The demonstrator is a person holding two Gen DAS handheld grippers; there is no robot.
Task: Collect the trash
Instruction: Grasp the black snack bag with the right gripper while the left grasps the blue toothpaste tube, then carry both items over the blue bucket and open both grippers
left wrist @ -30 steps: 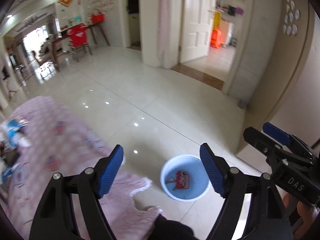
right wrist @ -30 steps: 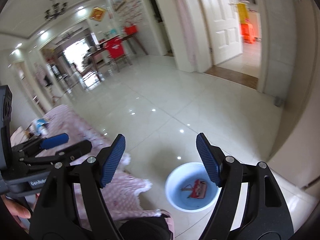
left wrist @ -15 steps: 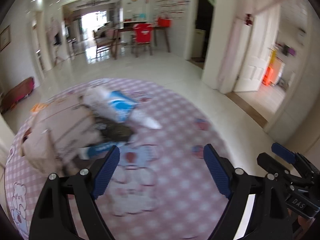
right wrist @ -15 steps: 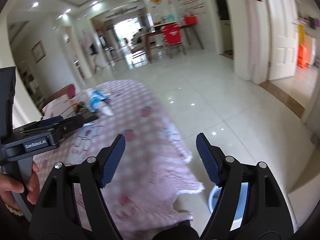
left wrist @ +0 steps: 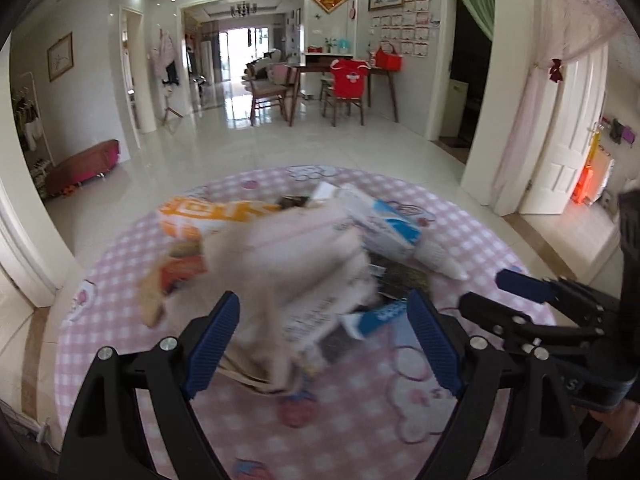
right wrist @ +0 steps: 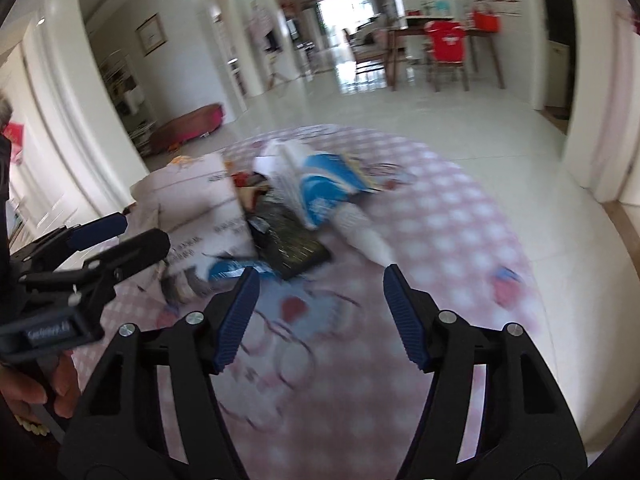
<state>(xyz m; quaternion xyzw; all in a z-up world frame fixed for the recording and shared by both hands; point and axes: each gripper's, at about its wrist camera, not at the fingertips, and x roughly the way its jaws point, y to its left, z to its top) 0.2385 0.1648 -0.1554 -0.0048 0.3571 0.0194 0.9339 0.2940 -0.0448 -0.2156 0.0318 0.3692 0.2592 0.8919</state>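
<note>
trash pile [left wrist: 304, 248] on pink rug [left wrist: 460, 240]. i see left gripper [left wrist: 324, 344] spread wide, empty; right gripper [right wrist: 320, 316] narrowing just now, nothing between its jaws.

Both views now face the trash pile [left wrist: 304, 248] on the round pink rug [left wrist: 460, 236], where a second ago they showed a blue basin on the tiled floor. The left gripper [left wrist: 326, 346] stands slightly wider, nothing between its jaws. The right gripper [right wrist: 320, 316] has just been closing, jaws empty.
</note>
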